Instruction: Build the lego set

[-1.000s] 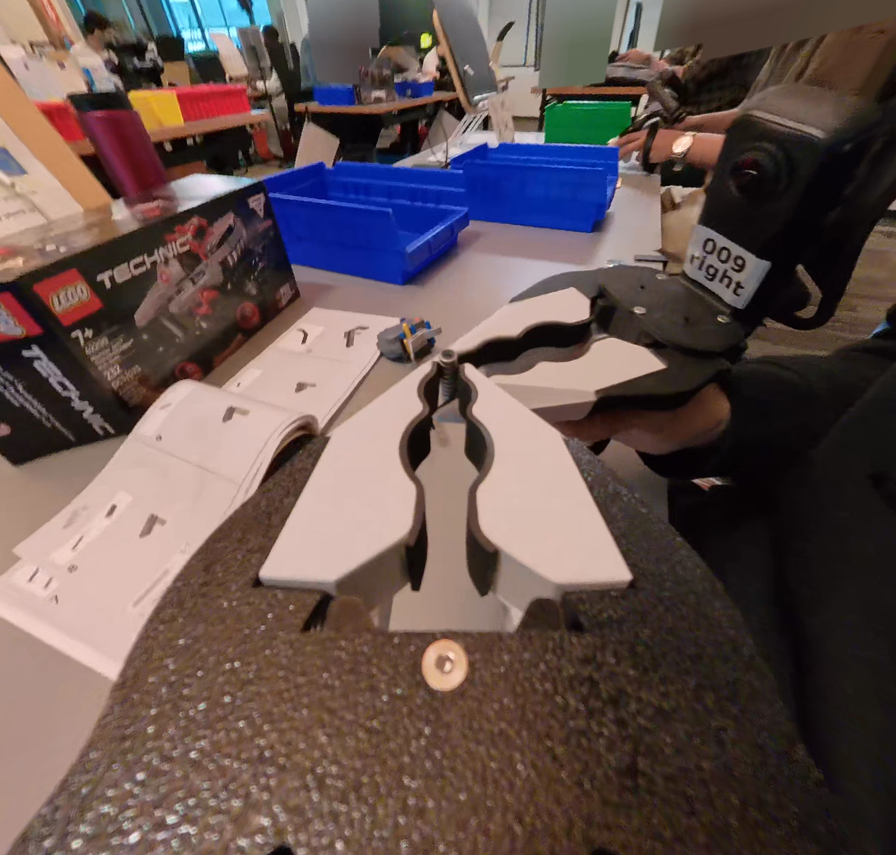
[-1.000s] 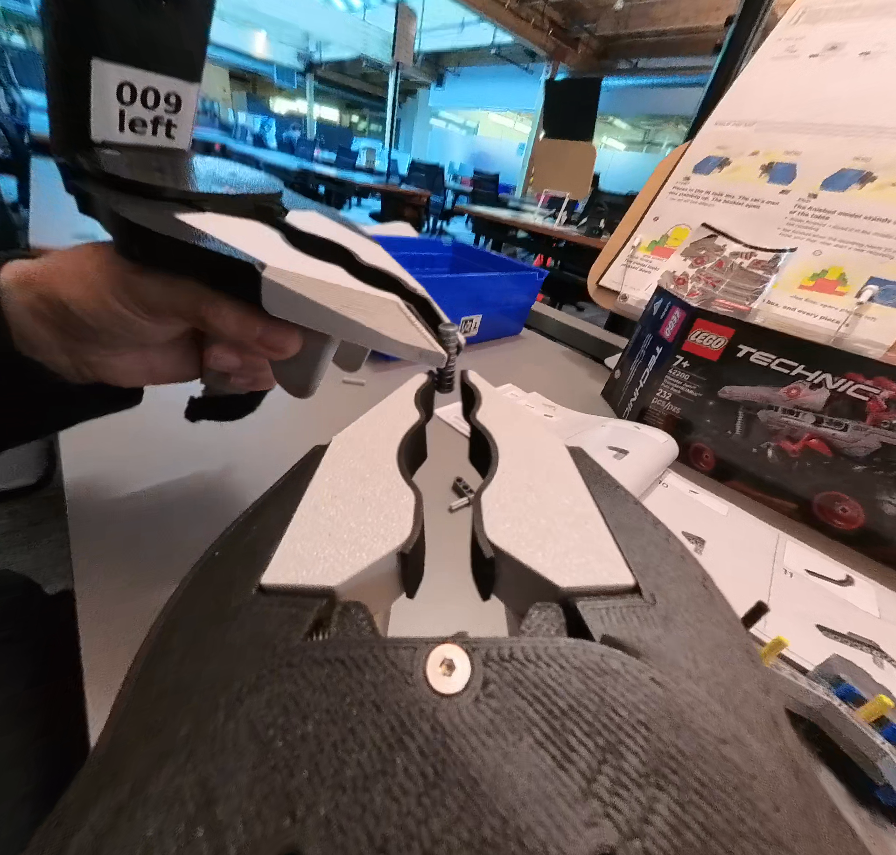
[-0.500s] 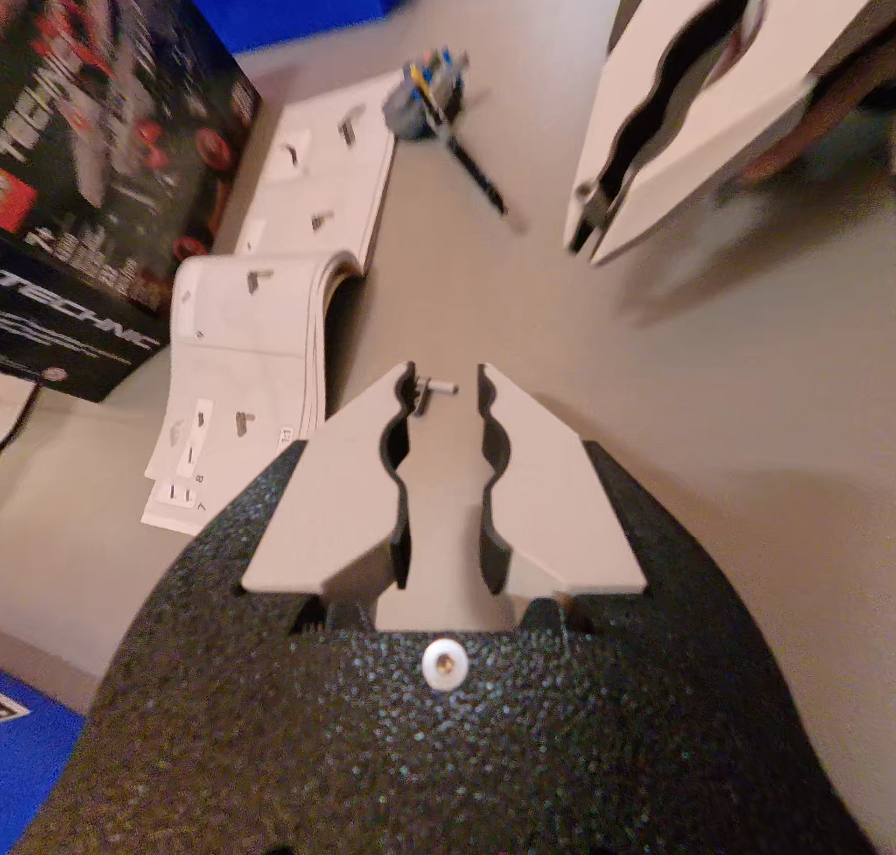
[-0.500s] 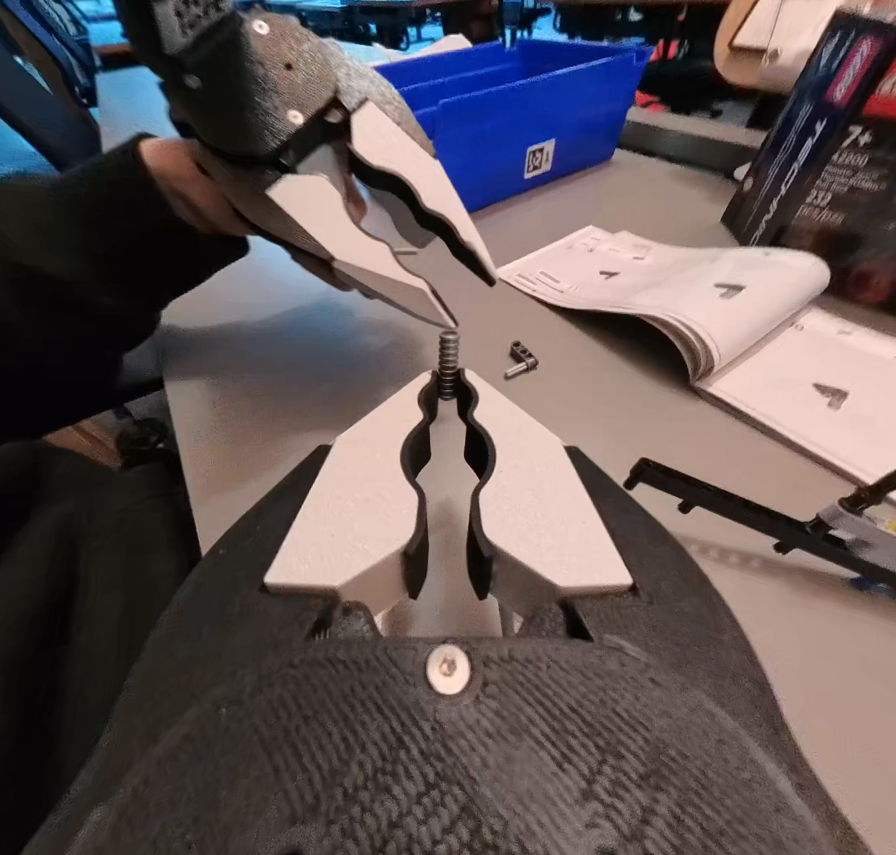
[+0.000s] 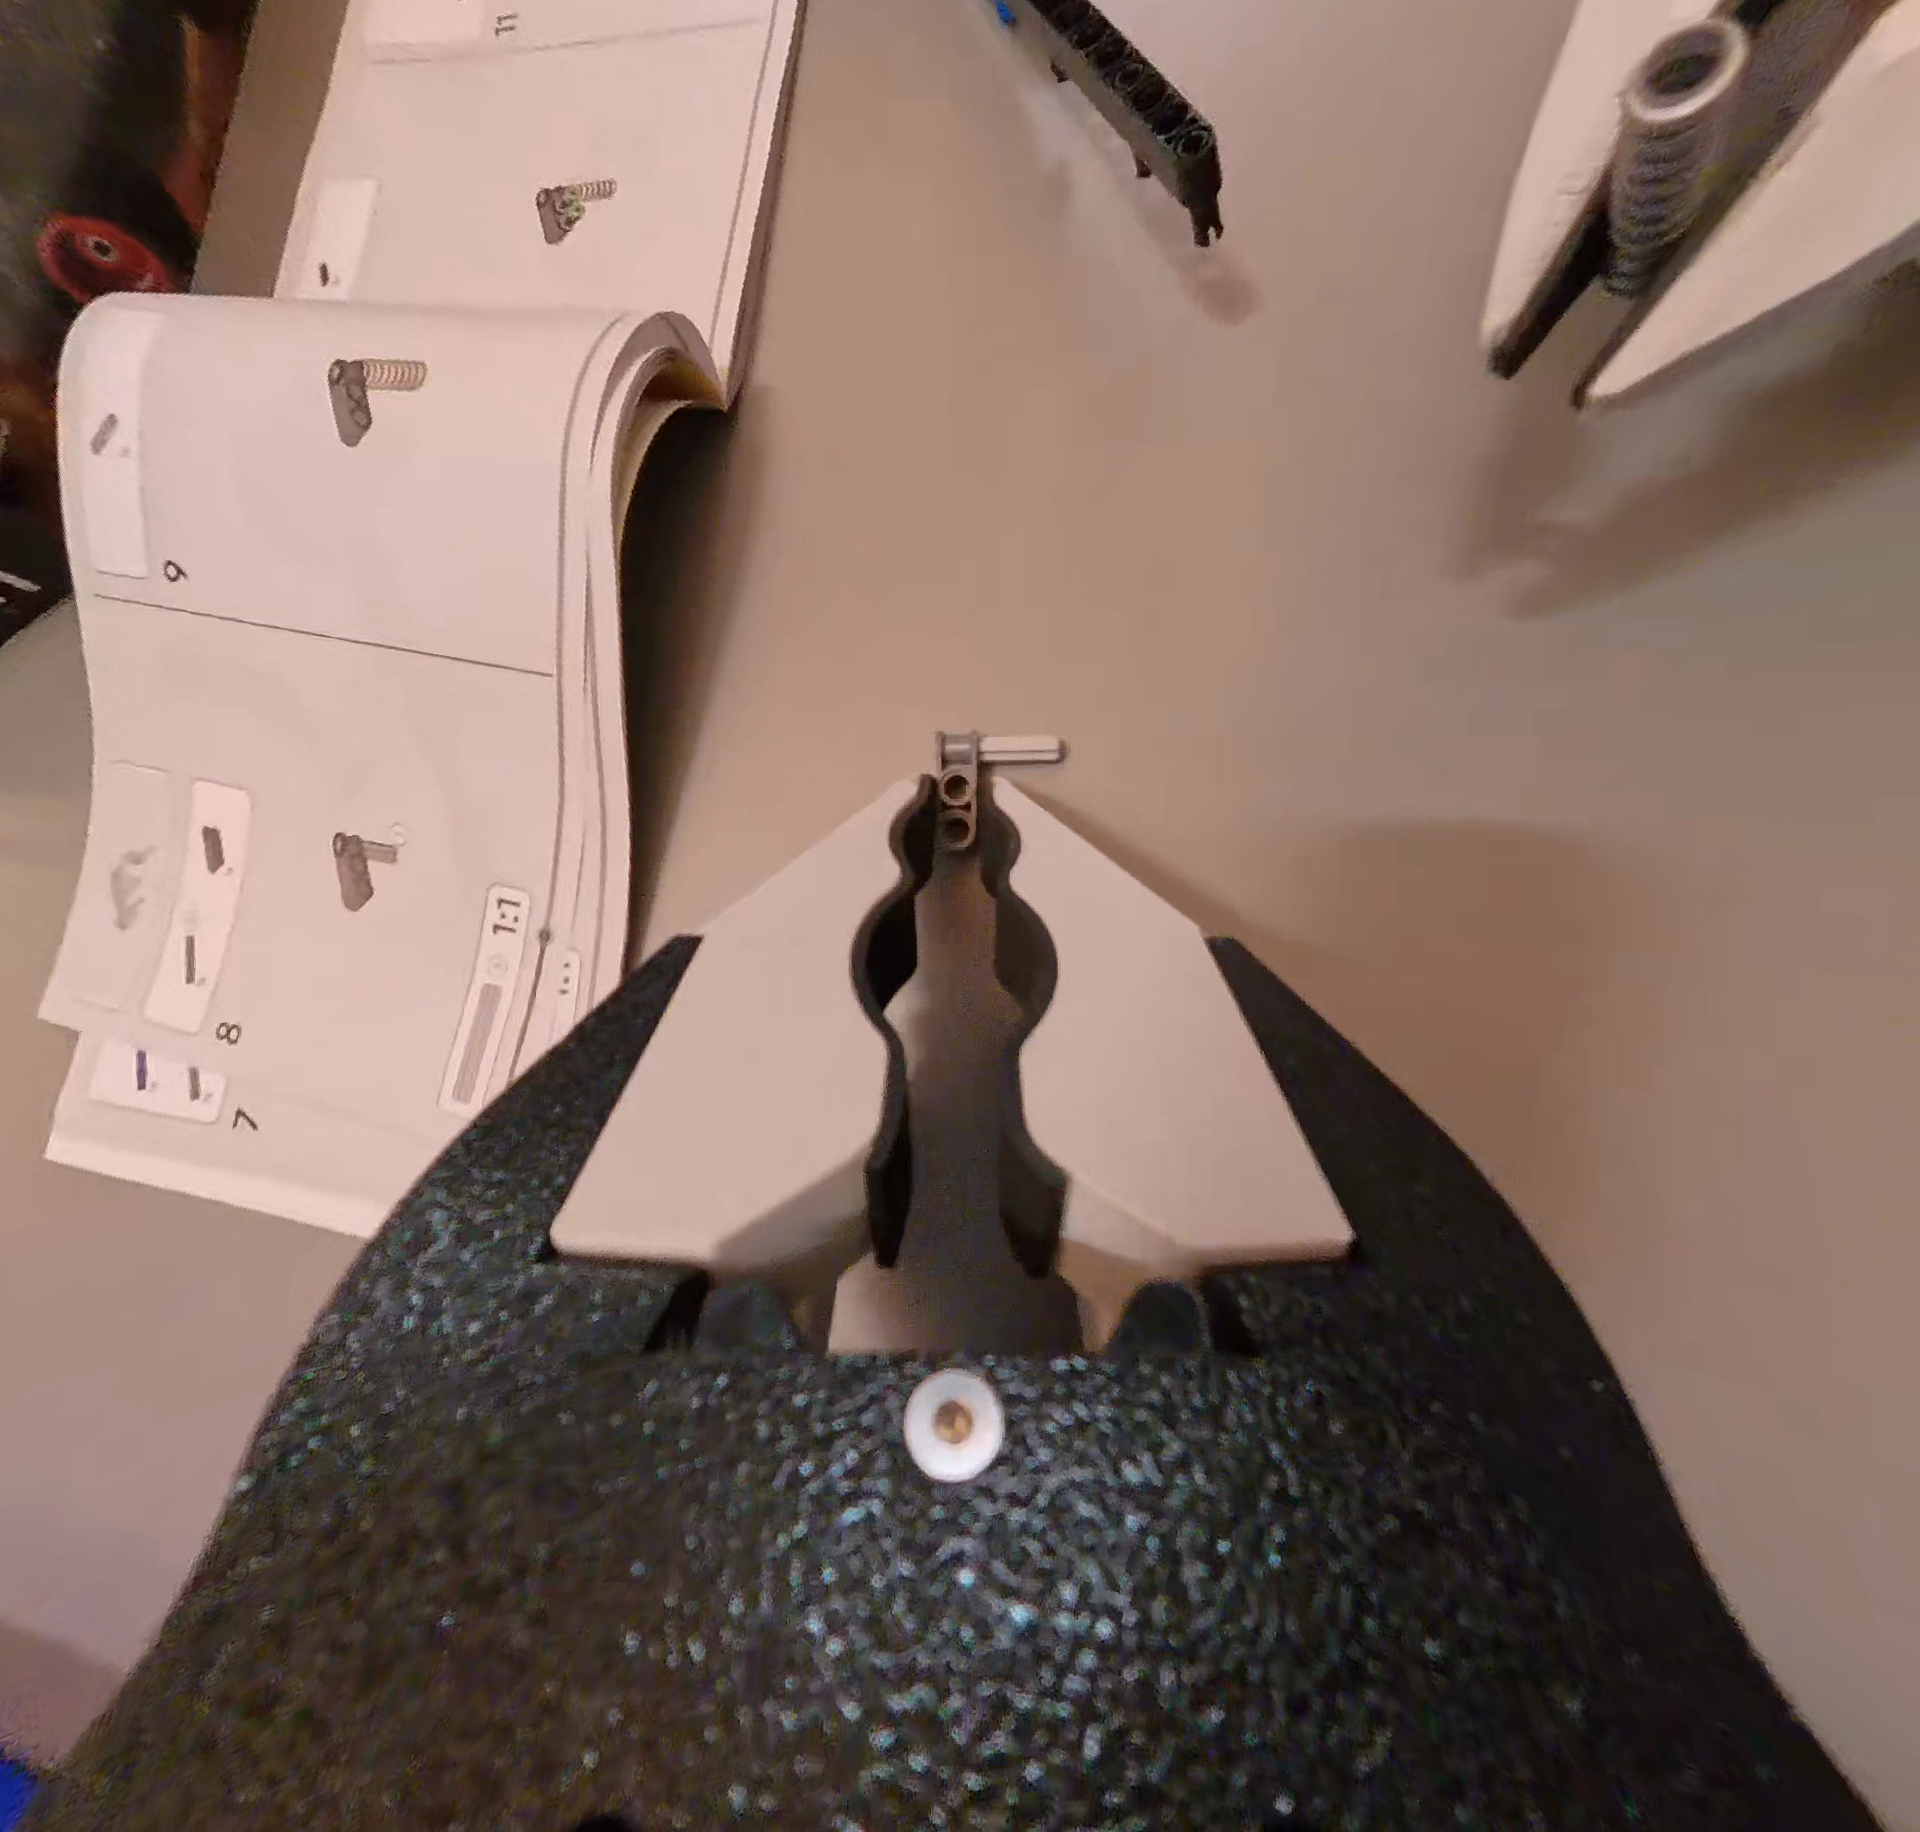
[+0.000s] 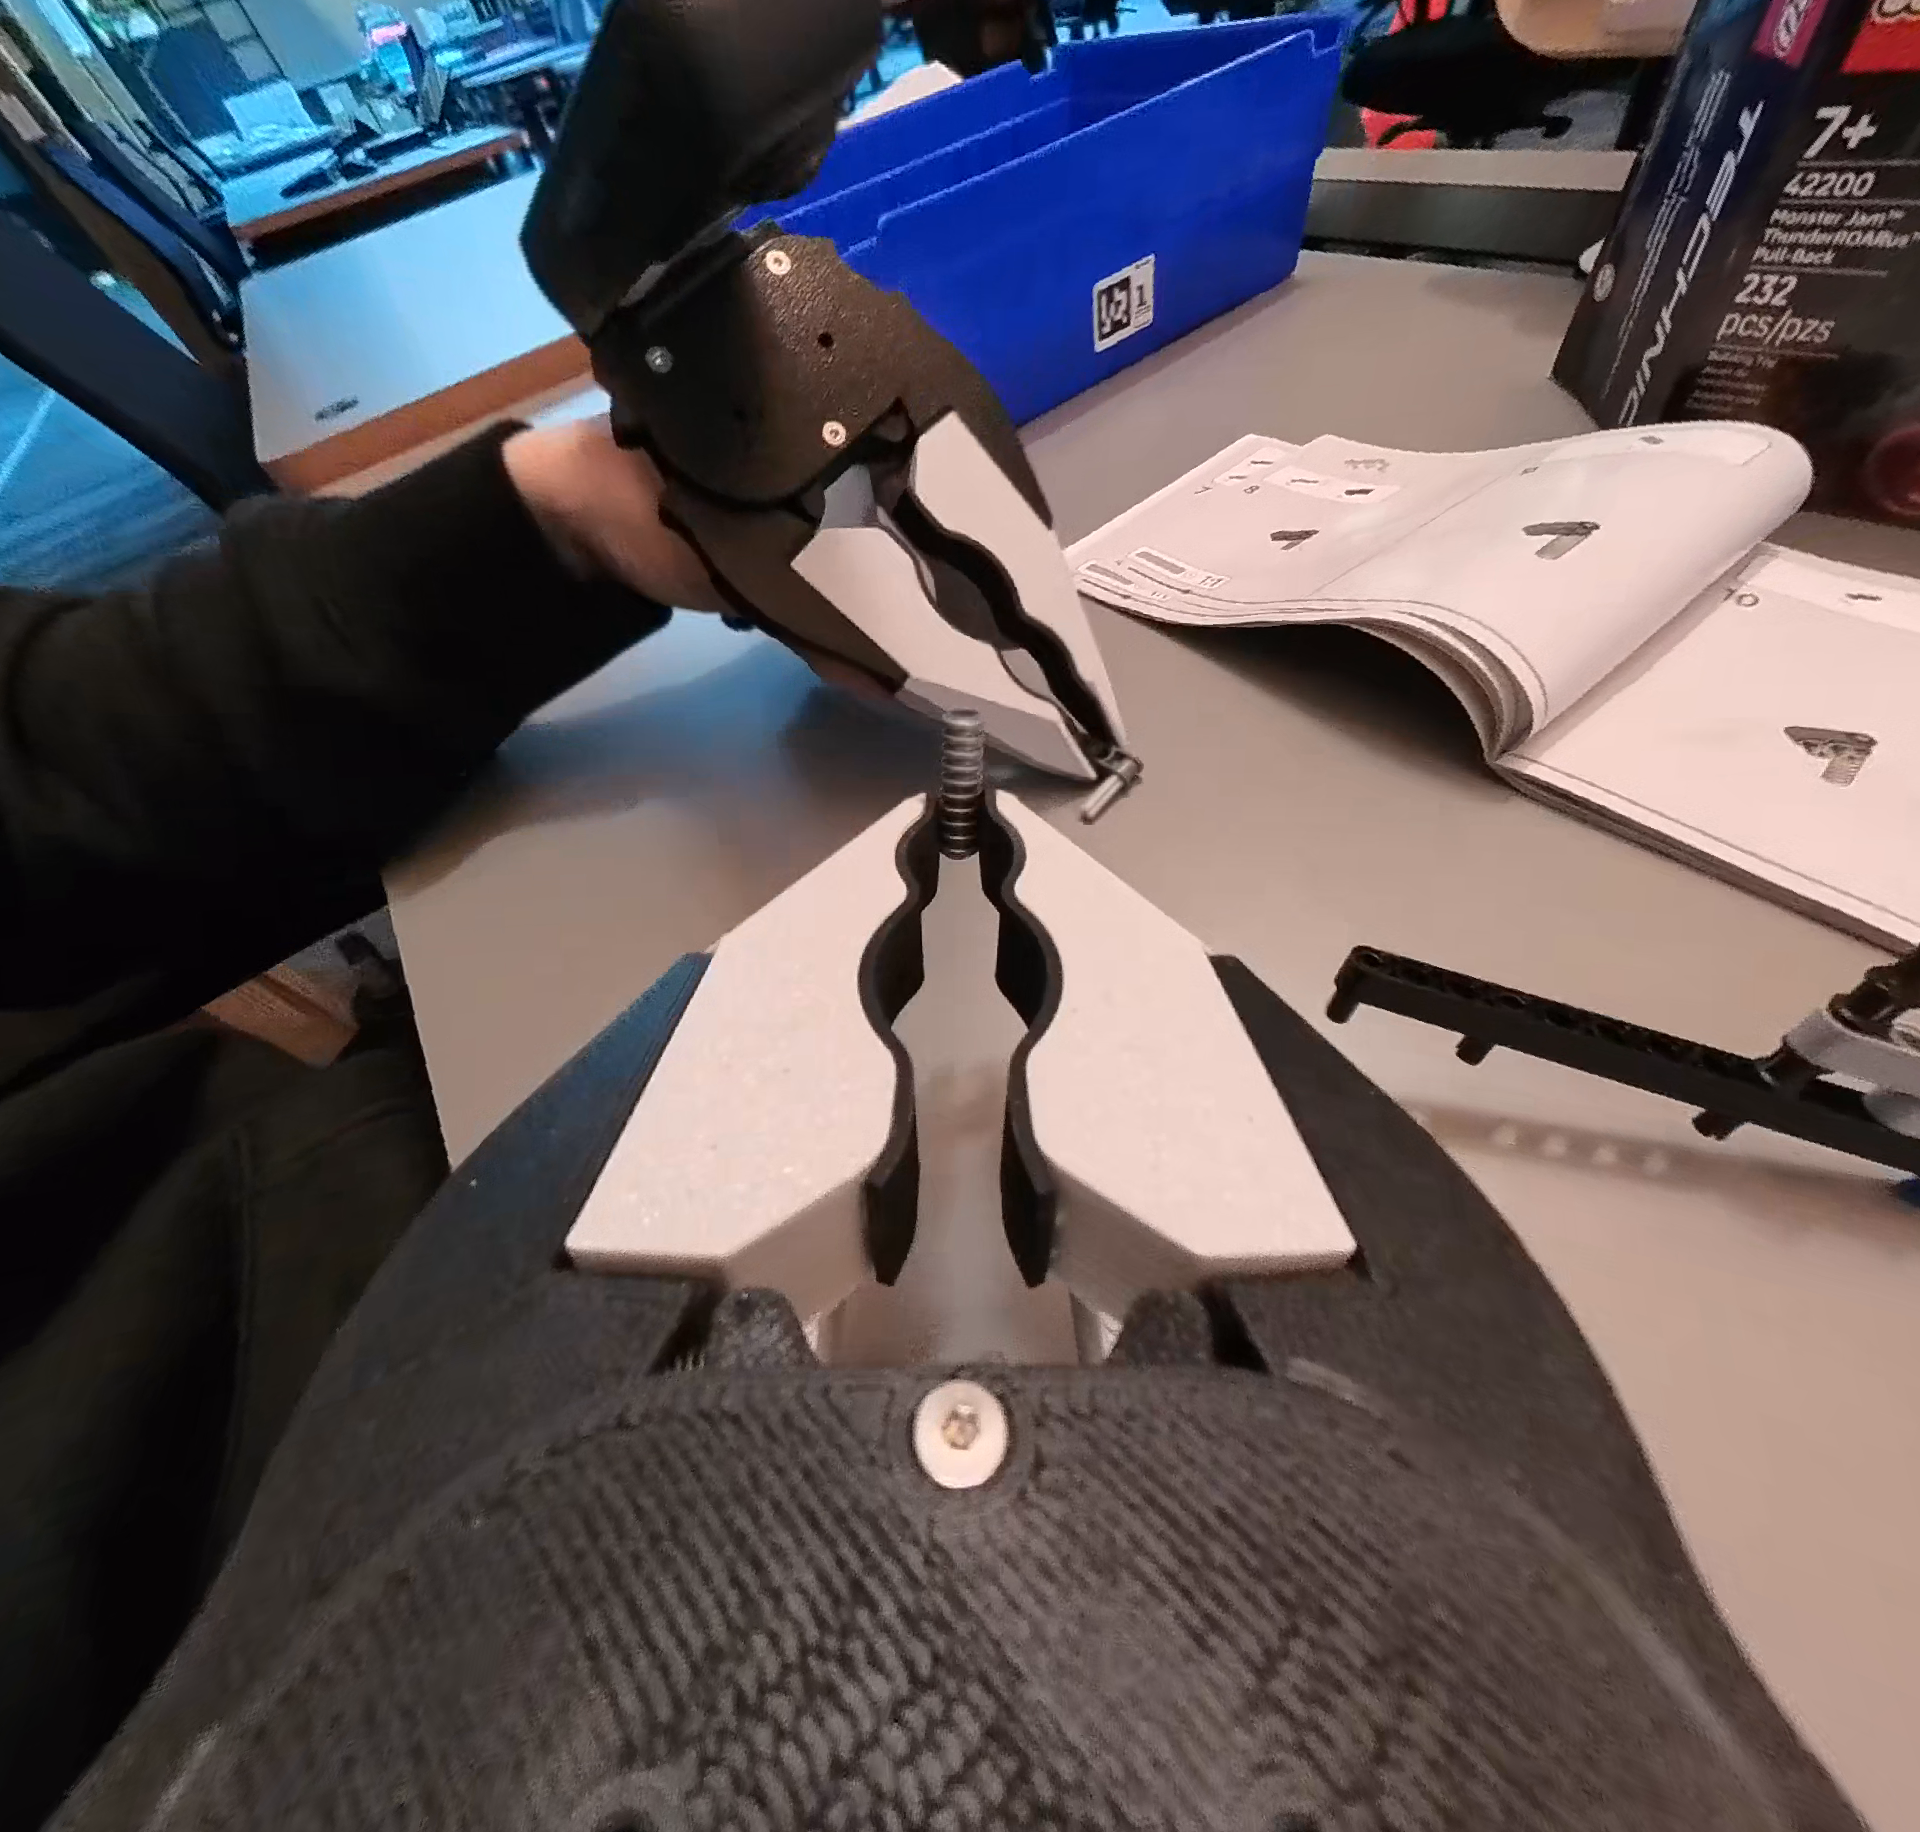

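My left gripper [image 5: 958, 795] points down at the grey table and is shut on a small dark grey connector [image 5: 956, 752] with a light grey pin [image 5: 1023, 749] sticking out to the right. In the right wrist view, the left gripper [image 6: 1103, 756] pinches this connector [image 6: 1110, 781] at the table top. My right gripper [image 6: 958, 818] is shut on a small dark coil spring [image 6: 958, 759], held upright just above the table and close to the left gripper's tips. The right gripper [image 5: 1538, 380] and its spring [image 5: 1652, 172] also show at the top right of the left wrist view.
An open instruction booklet [image 5: 364, 587] [image 6: 1507, 587] lies on the table. A long black beam assembly [image 5: 1112, 89] [image 6: 1558, 1065] lies beyond it. A blue bin [image 6: 1039, 203] and the dark set box [image 6: 1766, 172] stand at the back. My hands' fingertips stand some 10 cm from each other.
The left gripper let go of the spring, which stays in the right gripper. It tipped down to the table and closed on the small grey connector.
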A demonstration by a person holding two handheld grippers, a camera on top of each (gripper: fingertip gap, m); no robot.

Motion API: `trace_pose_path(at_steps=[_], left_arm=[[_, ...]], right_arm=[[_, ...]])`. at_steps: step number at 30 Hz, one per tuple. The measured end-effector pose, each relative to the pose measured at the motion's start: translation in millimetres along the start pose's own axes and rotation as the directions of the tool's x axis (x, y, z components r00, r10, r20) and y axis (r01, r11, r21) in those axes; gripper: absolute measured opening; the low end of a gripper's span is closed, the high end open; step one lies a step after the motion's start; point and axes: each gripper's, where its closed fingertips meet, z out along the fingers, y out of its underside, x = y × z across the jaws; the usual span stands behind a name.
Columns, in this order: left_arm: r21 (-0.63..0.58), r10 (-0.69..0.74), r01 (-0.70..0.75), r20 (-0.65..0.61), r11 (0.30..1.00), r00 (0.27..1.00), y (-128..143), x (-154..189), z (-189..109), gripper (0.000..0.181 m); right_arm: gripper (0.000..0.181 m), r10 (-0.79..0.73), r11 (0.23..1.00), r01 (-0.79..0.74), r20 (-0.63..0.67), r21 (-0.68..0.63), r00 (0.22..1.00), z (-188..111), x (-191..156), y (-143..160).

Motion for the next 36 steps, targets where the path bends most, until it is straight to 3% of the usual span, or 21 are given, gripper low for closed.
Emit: trace_pose_path(at_steps=[5, 10, 14, 17, 24, 36], left_arm=[[0.079, 0.011, -0.020, 0.117, 0.997, 0.993, -7, -7, -3, 0.005], [0.309, 0.036, -0.135, 0.305, 0.941, 0.952, -52, -8, -26, 0.005], [0.317, 0.161, -0.324, 0.446, 0.891, 0.880, -74, -1, -40, 0.004], [0.320, 0.211, -0.414, 0.515, 0.852, 0.831, -91, 5, -48, 0.005], [0.361, 0.241, -0.506, 0.574, 0.783, 0.782, -125, 18, -60, 0.005], [0.309, 0.327, -0.571, 0.577, 0.761, 0.748, -132, 33, -68, 0.005]], right_arm=[[0.004, 0.040, 0.999, -0.041, 0.015, 0.004, 0.999, 3, 2, -2], [0.004, 0.191, 0.977, -0.198, 0.090, 0.077, 0.977, -5, -3, -7], [0.004, 0.159, 0.987, -0.161, 0.097, 0.011, 0.982, -9, -3, 1], [0.004, 0.245, 0.965, -0.256, 0.167, 0.049, 0.955, -16, -3, -6], [0.004, 0.311, 0.938, -0.337, 0.227, 0.083, 0.923, -23, 9, -9], [0.004, 0.318, 0.926, -0.356, 0.245, 0.126, 0.916, -25, 12, -15]])
